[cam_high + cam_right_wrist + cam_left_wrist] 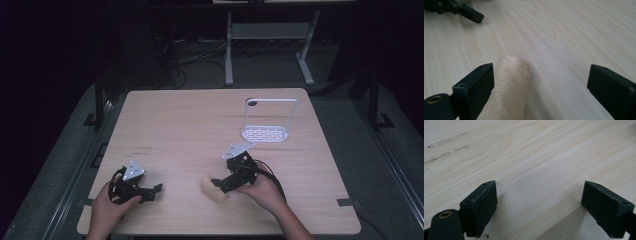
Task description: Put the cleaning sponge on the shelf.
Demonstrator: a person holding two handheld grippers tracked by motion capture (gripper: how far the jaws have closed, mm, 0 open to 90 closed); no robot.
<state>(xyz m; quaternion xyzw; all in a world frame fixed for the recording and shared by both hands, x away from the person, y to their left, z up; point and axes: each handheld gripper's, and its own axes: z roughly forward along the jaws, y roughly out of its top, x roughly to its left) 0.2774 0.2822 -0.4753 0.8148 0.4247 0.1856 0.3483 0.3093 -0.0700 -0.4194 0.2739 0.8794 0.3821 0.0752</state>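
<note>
Right gripper view: right gripper (pixel 541 87) is wide open around the beige roll (pixel 510 85); left gripper (pixel 148 192), at 9 o'clock, gapes over bare worktop (pixel 190 125).

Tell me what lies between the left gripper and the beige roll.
Only bare table lies between the left gripper and the beige roll, as the high view shows.

Nothing here can actually be read. The desk (pixel 200 125) carries two short rows of small dark marks (pixel 144 151) near its left side, and up close in the left gripper view those marks (pixel 447 141) are worn smudges, too faint to make out.
</note>
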